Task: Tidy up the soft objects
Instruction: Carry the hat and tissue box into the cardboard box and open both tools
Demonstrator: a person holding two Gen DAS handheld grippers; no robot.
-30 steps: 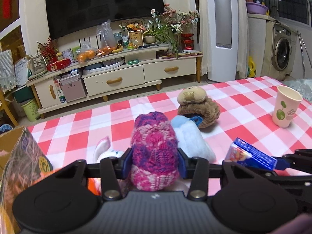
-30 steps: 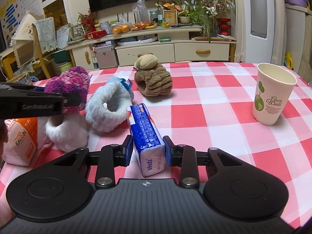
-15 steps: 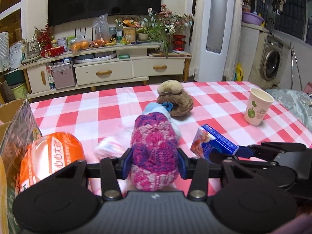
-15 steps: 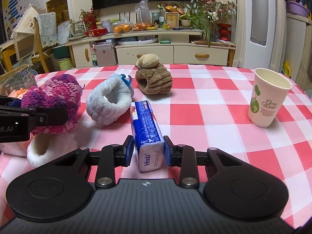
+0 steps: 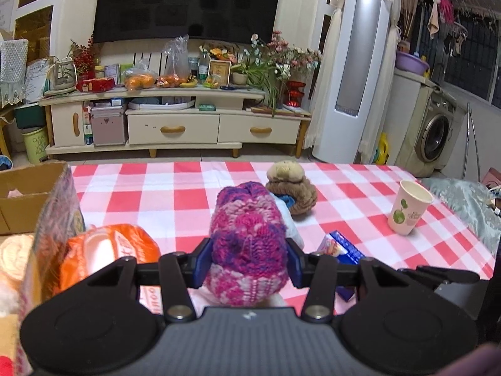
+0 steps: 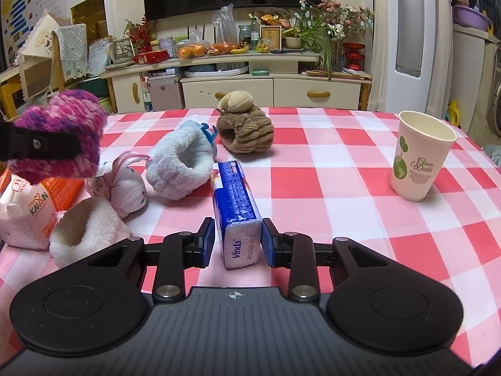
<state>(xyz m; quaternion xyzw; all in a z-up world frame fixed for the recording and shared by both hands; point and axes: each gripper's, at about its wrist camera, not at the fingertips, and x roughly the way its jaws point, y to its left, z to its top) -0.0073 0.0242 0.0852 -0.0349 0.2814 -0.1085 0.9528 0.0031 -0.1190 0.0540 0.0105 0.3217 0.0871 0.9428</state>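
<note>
Lifted higher than it was a second ago, the pink and purple knitted piece [image 5: 247,244] is now carried well above the surface [image 6: 313,169], and the cardboard box [image 5: 28,194] has come into the left wrist view at the far left; the orange packet [image 5: 106,250] has also come closer to that camera. The left hand-held gripper [image 5: 247,264] is pinched on the knitted piece across its lower half, the wool bulging over the blue pads. The right hand-held gripper [image 6: 238,244] is pressed against the sides of the blue tissue pack [image 6: 235,210], whose near white end sits between the pads while its far end points toward the brown plush piece [image 6: 245,131]. Whether the pack is raised or resting on the checked cloth cannot be told for certain. Left on the surface are the pale blue fluffy piece [image 6: 181,166], a small pink bundle [image 6: 125,185] beside it, and a white fluffy piece [image 6: 84,232] nearest the camera; a paper cup [image 6: 419,159] stands well apart on the right. The step in hand is judged to be the carrying of the knitted piece to the box. It would be done well if the squeeze were kept steady, since soft wool can slip, and if the piece were brought fully over the box opening before release. The right hand-held gripper should be kept low and clear of the left one's path, so that the remaining soft pieces are not knocked.
</note>
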